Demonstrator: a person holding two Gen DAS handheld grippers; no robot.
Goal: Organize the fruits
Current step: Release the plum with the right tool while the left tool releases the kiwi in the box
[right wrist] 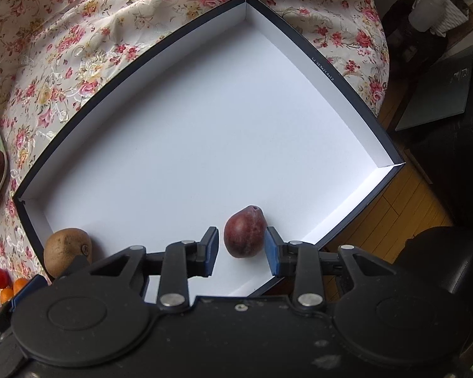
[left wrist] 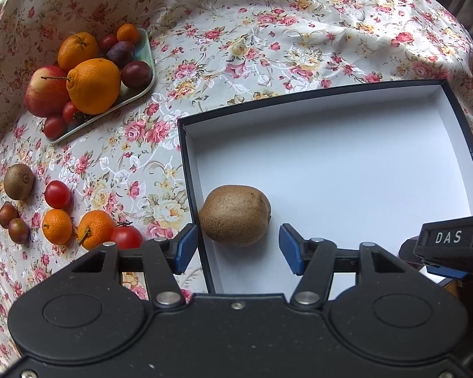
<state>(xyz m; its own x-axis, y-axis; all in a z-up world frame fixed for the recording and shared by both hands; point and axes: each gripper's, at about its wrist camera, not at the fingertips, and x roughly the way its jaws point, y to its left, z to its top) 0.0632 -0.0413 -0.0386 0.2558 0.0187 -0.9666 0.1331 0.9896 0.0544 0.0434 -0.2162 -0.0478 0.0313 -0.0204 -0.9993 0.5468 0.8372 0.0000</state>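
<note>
White-lined box (right wrist: 299, 44) holding kiwi (left wrist: 235, 214) and dark red plum (right wrist: 244, 231). Green tray (left wrist: 143, 89) heaped with mixed fruit. Left gripper (left wrist: 236, 245) and right gripper (right wrist: 241, 250) fingers apart, empty; "DAS" legible.

The left gripper (left wrist: 236, 249) is black plastic with two big round discs, shiny silver screws and blue pads on its fingers (left wrist: 186, 247). The right gripper (right wrist: 241, 250) looks the same, with dusty specks on its black body. White letters "DAS" (left wrist: 447, 237) mark its side.
</note>
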